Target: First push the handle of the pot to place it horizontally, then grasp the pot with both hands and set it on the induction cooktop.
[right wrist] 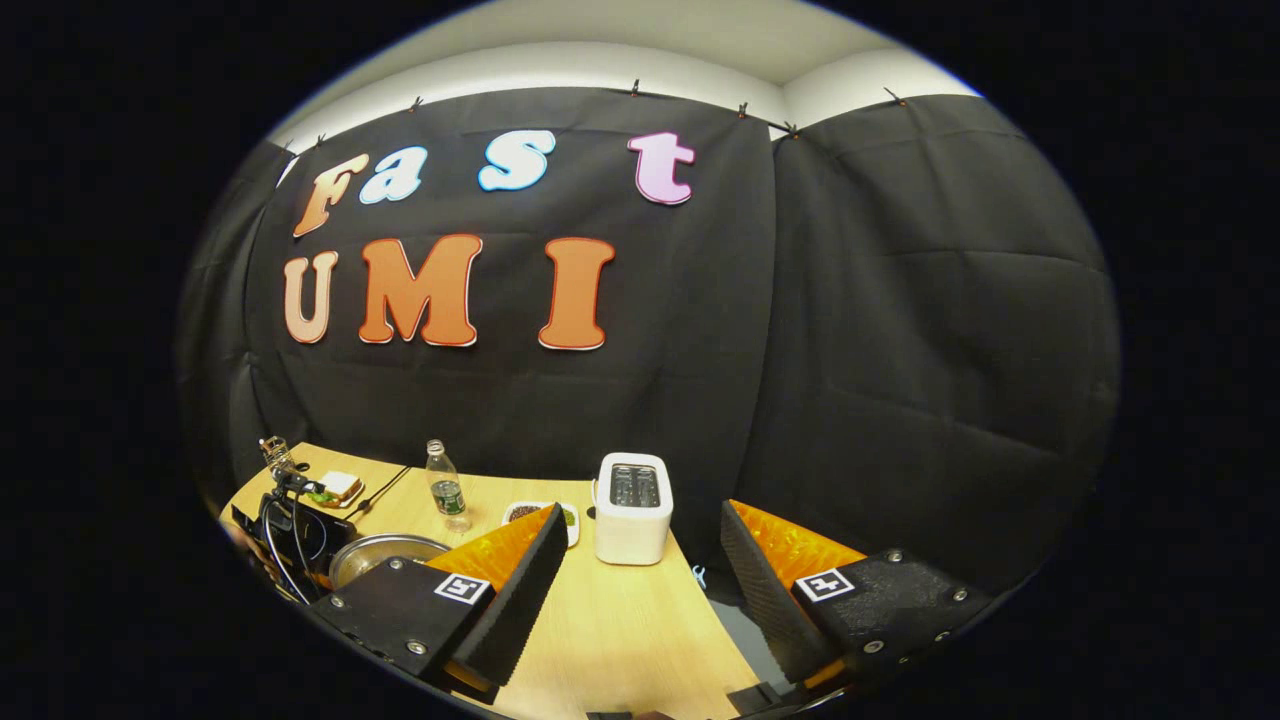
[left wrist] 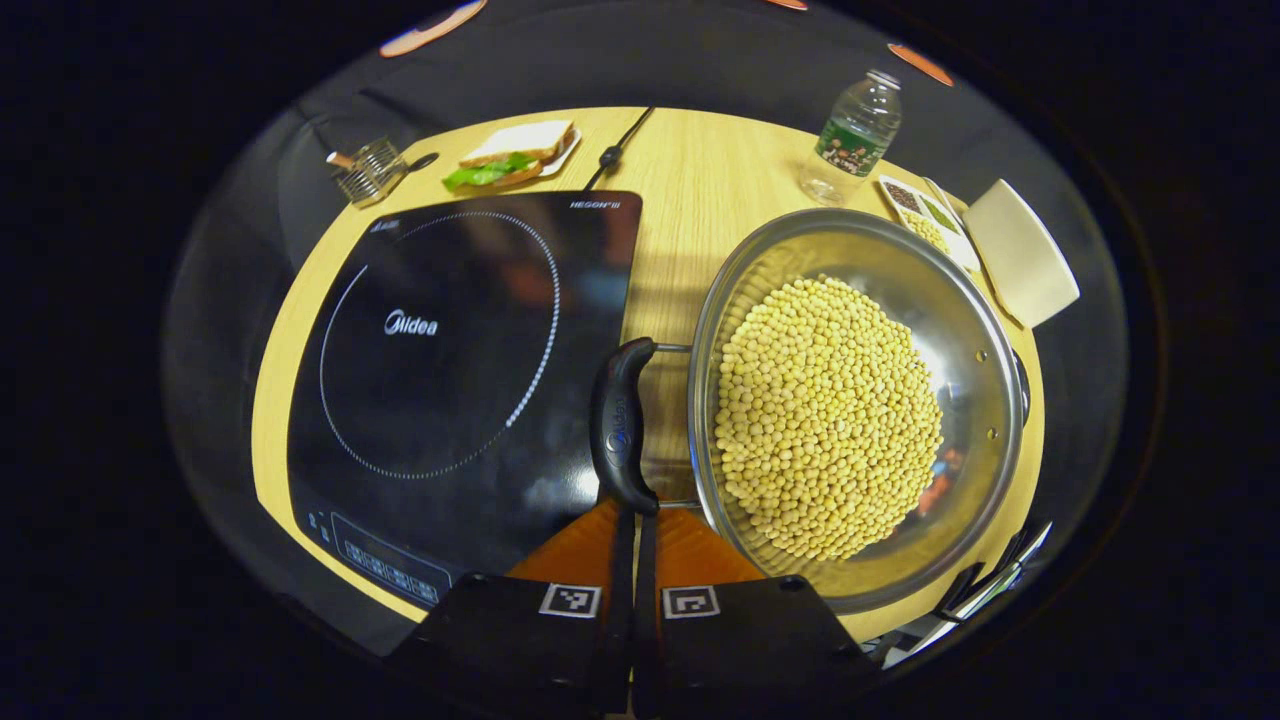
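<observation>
In the left gripper view a steel pot [left wrist: 960, 290] full of yellow beans stands on the wooden table, to the right of the black induction cooktop [left wrist: 450, 350]. Its black handle [left wrist: 620, 425] lies between pot and cooktop, pointing across the view. My left gripper [left wrist: 635, 512] is shut, with its tips touching the near end of the handle and nothing between the fingers. In the right gripper view my right gripper [right wrist: 642, 515] is wide open above the table's right part, with the pot [right wrist: 385, 552] far off to its left.
A water bottle [left wrist: 855, 135], a divided snack tray [left wrist: 925, 215] and a white toaster [left wrist: 1020, 250] stand behind and right of the pot. A sandwich plate [left wrist: 515, 155], a wire holder [left wrist: 368, 170] and the cooktop's cable [left wrist: 620, 150] lie at the back. The toaster [right wrist: 633, 505] is ahead of the right gripper.
</observation>
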A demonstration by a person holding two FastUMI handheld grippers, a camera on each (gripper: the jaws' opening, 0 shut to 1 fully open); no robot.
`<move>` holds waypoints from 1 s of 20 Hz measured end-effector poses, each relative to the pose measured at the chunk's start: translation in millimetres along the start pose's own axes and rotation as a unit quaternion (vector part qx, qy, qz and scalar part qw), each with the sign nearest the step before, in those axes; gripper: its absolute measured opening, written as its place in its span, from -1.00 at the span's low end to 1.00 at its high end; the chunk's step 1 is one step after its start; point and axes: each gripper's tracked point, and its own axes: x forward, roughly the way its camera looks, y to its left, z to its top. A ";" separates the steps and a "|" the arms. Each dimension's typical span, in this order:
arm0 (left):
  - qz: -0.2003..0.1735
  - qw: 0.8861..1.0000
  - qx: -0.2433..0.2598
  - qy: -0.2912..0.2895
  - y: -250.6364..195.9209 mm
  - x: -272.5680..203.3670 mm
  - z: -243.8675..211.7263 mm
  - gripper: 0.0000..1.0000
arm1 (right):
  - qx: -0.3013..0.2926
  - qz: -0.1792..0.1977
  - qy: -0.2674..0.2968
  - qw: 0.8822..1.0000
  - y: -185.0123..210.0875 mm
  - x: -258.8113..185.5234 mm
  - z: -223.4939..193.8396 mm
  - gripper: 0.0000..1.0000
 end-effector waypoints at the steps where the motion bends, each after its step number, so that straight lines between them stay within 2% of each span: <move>1: -0.004 1.000 0.009 -0.007 -3.3 -0.8 0.6 -0.82 | -0.002 0.004 0.007 1.000 5.6 4.2 -4.3 0.96; 7: -0.022 0.997 0.054 -0.047 -12.3 1.1 22.5 -0.82 | -0.011 0.036 0.057 0.998 43.3 23.8 -35.4 0.92; 12: -0.039 0.994 0.076 -0.070 -16.7 -4.3 28.4 -0.82 | -0.019 0.073 0.117 0.990 87.2 40.8 -71.7 0.92; 16: -0.061 0.991 0.075 -0.092 -18.7 -23.6 26.6 -0.82 | -0.020 0.111 0.159 0.981 119.9 50.9 -103.8 0.92; 20: -0.076 0.981 0.075 -0.160 -15.0 -63.9 54.7 -0.82 | 0.006 0.134 0.195 0.972 147.7 65.8 -122.8 0.92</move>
